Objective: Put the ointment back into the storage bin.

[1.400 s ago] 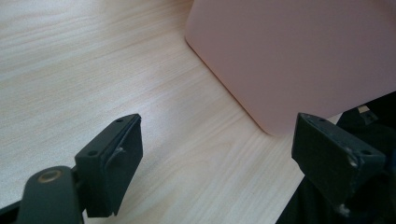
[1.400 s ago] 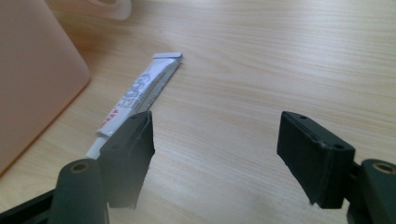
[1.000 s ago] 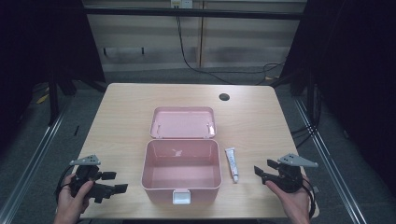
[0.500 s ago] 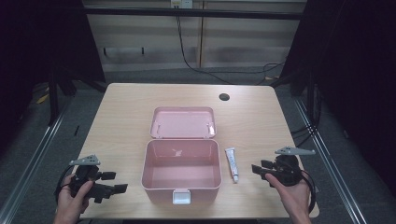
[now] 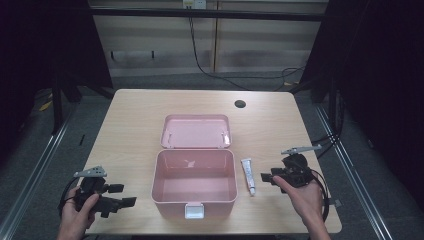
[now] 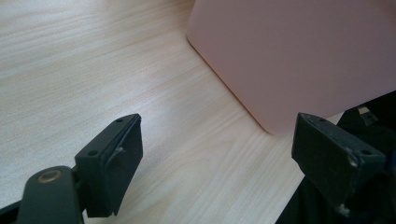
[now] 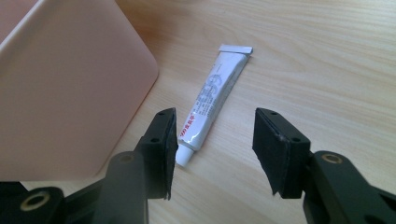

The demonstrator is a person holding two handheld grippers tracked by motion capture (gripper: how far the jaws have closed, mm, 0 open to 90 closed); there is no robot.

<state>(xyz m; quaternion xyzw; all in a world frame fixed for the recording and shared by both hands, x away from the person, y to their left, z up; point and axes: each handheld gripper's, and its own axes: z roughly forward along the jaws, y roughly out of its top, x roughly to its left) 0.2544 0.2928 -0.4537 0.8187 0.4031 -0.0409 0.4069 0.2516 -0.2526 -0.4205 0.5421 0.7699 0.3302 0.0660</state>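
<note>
A pink box (image 5: 195,182) stands open in the middle of the wooden table (image 5: 135,130), its lid (image 5: 196,131) folded back behind it. Just right of the box lies a small white tube (image 5: 248,175), cap end toward me. In the right gripper view the white tube (image 7: 210,105) lies a little ahead of the open jaws, beside the pink box (image 7: 65,88). My right gripper (image 5: 267,177) is open, low over the table, just right of the tube. At the front left my left gripper (image 5: 122,196) is open, pointing at the pink box (image 6: 303,51), nothing between its jaws.
A round cable hole (image 5: 240,104) sits in the table near its far right edge. The box latch (image 5: 194,211) faces the front edge. Metal rails (image 5: 35,165) run along both sides of the table, with cables (image 5: 210,65) on the floor behind.
My right gripper has moved left toward the white tube, now close beside it. The left gripper and the box have stayed put.
</note>
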